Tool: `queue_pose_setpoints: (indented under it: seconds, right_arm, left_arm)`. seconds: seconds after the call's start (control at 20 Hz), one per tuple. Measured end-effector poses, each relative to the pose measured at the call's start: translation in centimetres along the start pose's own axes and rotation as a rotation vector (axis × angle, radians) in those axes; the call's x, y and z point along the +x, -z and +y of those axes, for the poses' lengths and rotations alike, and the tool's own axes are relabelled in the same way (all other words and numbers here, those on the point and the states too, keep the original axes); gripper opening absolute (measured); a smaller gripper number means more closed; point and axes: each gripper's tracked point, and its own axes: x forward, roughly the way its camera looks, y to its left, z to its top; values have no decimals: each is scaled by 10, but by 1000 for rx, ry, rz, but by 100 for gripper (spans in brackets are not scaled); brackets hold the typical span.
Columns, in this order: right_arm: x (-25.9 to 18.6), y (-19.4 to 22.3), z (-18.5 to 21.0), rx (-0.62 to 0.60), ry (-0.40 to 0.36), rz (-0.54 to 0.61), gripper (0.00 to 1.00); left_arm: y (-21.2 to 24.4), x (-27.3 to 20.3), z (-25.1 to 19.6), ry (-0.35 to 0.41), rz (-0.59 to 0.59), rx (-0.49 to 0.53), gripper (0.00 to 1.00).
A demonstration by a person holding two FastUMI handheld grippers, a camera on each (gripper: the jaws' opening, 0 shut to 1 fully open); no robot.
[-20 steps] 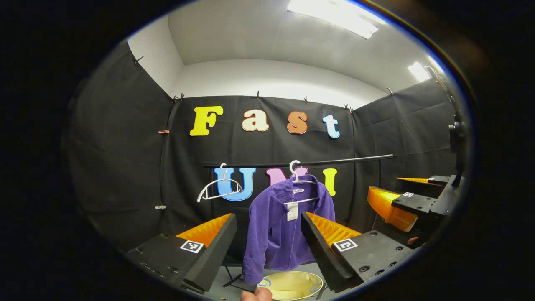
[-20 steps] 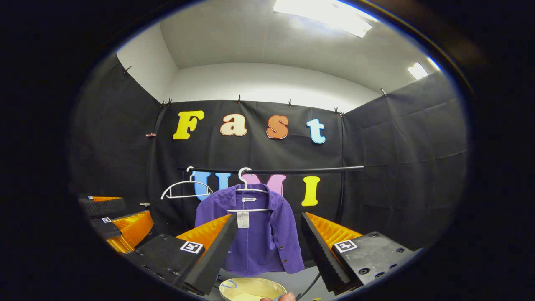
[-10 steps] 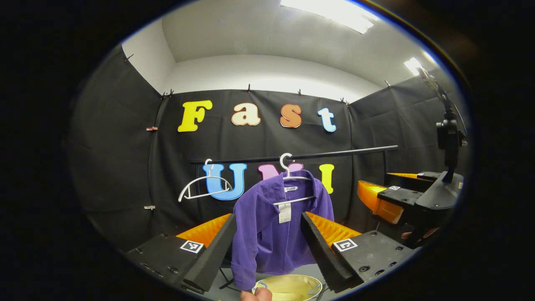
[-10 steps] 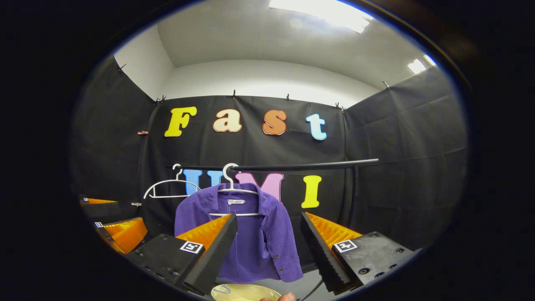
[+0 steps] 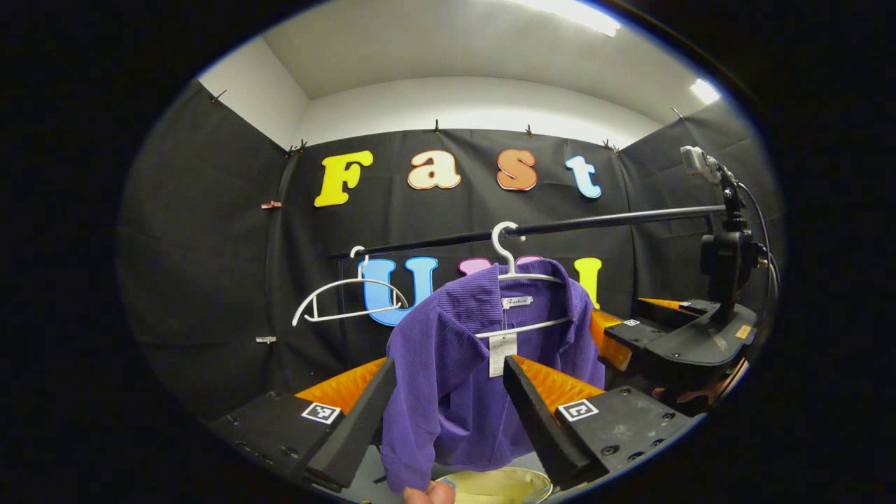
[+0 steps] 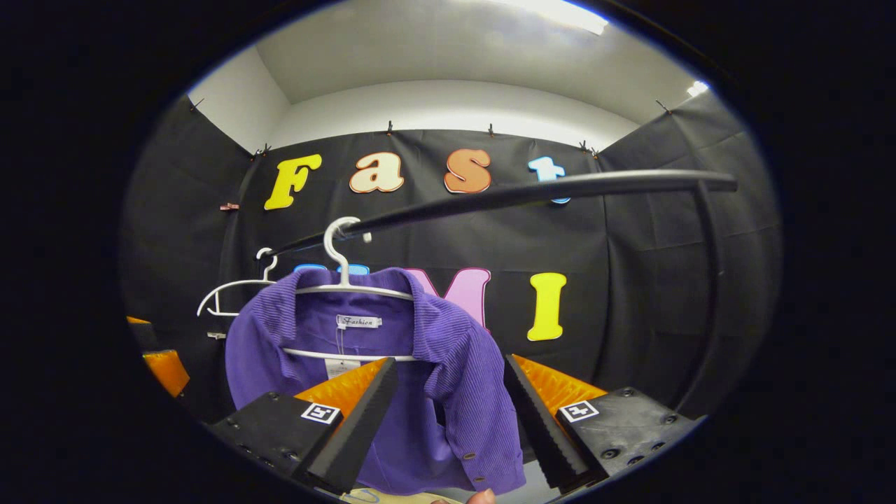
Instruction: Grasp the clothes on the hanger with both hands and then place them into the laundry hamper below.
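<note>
A purple corduroy shirt (image 5: 448,378) (image 6: 455,392) hangs on a white hanger (image 5: 514,280) (image 6: 346,283) from a black rail (image 5: 595,220) (image 6: 532,192). My left gripper (image 5: 448,409) is open, with the shirt's front seen between its fingers, still apart from it. My right gripper (image 6: 448,413) is open too, close in front of the shirt's right shoulder. It also appears at the right of the left gripper view as a black and orange body (image 5: 672,343). The cream hamper (image 5: 500,484) with a blue rim sits on the floor below the shirt.
An empty white hanger (image 5: 346,297) (image 6: 227,294) hangs left of the shirt on the same rail. The rail's upright post (image 6: 707,294) stands at the right. Black cloth walls close the booth on three sides.
Both grippers have moved closer to the shirt, which now looks larger. The rail sits higher in both views and the hamper has slid toward the bottom edge.
</note>
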Motion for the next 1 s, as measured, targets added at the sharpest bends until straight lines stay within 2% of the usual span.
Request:
queue_pose_setpoints:
  seconds: [0.25,0.4,0.45,0.55,0.65,0.7,0.85,0.9,0.95,1.0]
  right_arm:
    - [52,49,4,40,-47,42,99]
    - [70,56,15,26,-84,22,99]
    - [74,62,13,0,-75,23,98]
    - [81,69,10,-21,-67,34,80]
    - [90,82,13,22,-94,76,33]
    - [83,78,22,57,-149,79,10]
    - [79,69,12,5,-156,54,10]
    - [73,49,6,-9,-153,46,10]
    - [74,61,9,-16,-157,29,5]
    - [73,59,8,-25,-158,26,4]
  left_arm:
    - [15,24,-12,-55,26,16,97]
    - [20,40,-17,-65,22,22,96]
    - [21,47,-18,-67,19,19,96]
    - [25,61,-22,-75,5,19,96]
    - [31,79,-29,-86,-3,31,96]
    - [36,89,-32,-92,-2,37,96]
    - [43,118,-37,-113,-11,56,96]
    - [48,127,-33,-128,-7,61,98]
    - [50,134,-30,-139,-5,58,97]
    - [49,140,-30,-148,-10,53,96]
